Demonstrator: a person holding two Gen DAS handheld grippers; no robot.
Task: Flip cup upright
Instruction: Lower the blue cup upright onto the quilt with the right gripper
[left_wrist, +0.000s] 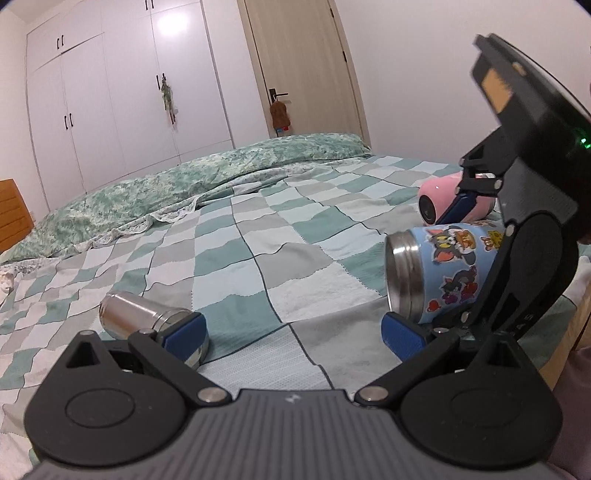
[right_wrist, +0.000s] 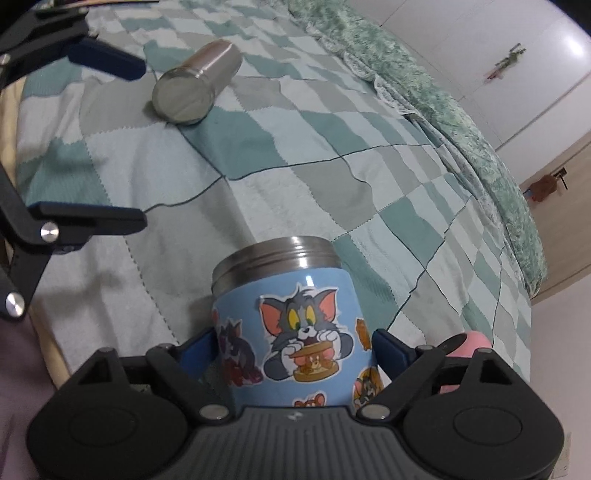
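While my right gripper (right_wrist: 295, 350) clamped the blue cartoon-sticker steel cup (right_wrist: 295, 328), the cup was tilted above the checked green bedspread (right_wrist: 332, 177), its inside hidden. My left gripper (left_wrist: 293, 330) stood open near the silver steel cylinder cup (left_wrist: 140, 314), lying sideways.

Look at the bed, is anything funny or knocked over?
Yes. Three cups lie tipped on the checked blanket: a steel cup, a pink cup, and a blue cartoon cup, which the right gripper is gripping.
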